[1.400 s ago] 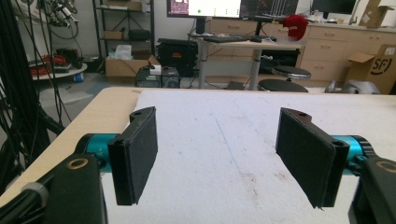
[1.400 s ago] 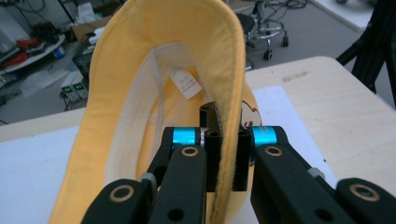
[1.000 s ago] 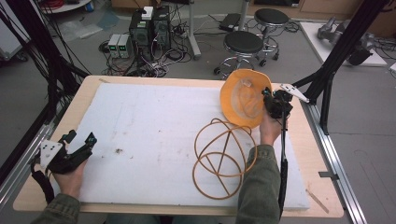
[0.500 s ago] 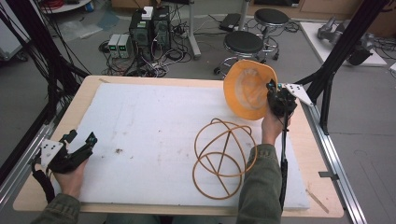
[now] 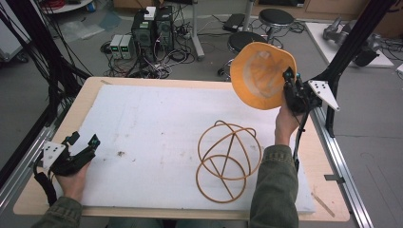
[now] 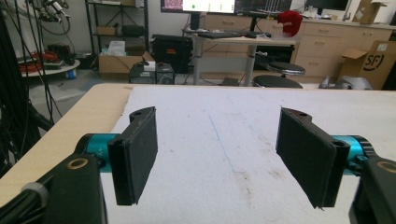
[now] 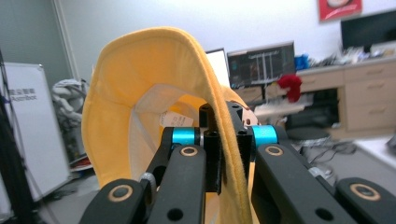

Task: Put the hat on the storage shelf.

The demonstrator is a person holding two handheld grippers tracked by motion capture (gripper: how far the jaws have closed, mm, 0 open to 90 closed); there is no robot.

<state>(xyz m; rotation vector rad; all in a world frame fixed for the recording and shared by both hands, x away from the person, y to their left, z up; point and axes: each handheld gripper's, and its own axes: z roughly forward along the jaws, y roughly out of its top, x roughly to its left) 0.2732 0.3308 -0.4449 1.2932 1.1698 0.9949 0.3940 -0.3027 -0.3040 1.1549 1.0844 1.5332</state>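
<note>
**Yellow hat held aloft at the far right; left gripper idle at the near left**

At the near left corner of the table (image 5: 95,88), the person's left hand (image 5: 71,183) rests on the white mat (image 5: 152,123) with the left gripper (image 5: 85,144) pointing toward the far right. In the left gripper view its two black pads (image 6: 137,156) stand wide apart with nothing between them, only bare, slightly stained mat showing in the gap.

Farther in and to the right, a wire frame (image 5: 228,161) of tan hoops lies flat on the mat, just left of the green sleeve (image 5: 273,190) of the right arm. It touches neither gripper.

Beyond it, the right hand (image 5: 285,124) is raised at the far right edge of the table, holding the right gripper (image 5: 288,81) upward. Its jaws are clamped on the rim of a yellow hat (image 5: 261,73), which hangs clear of the table with its pale inner lining turned toward the camera in the high view. In the right gripper view the brim of the hat (image 7: 140,93) runs down between the two pressed-together pads, and a small label shows inside the crown.

Past the table, black stools (image 5: 275,16) and computer boxes (image 5: 152,28) stand on the grey floor.
</note>
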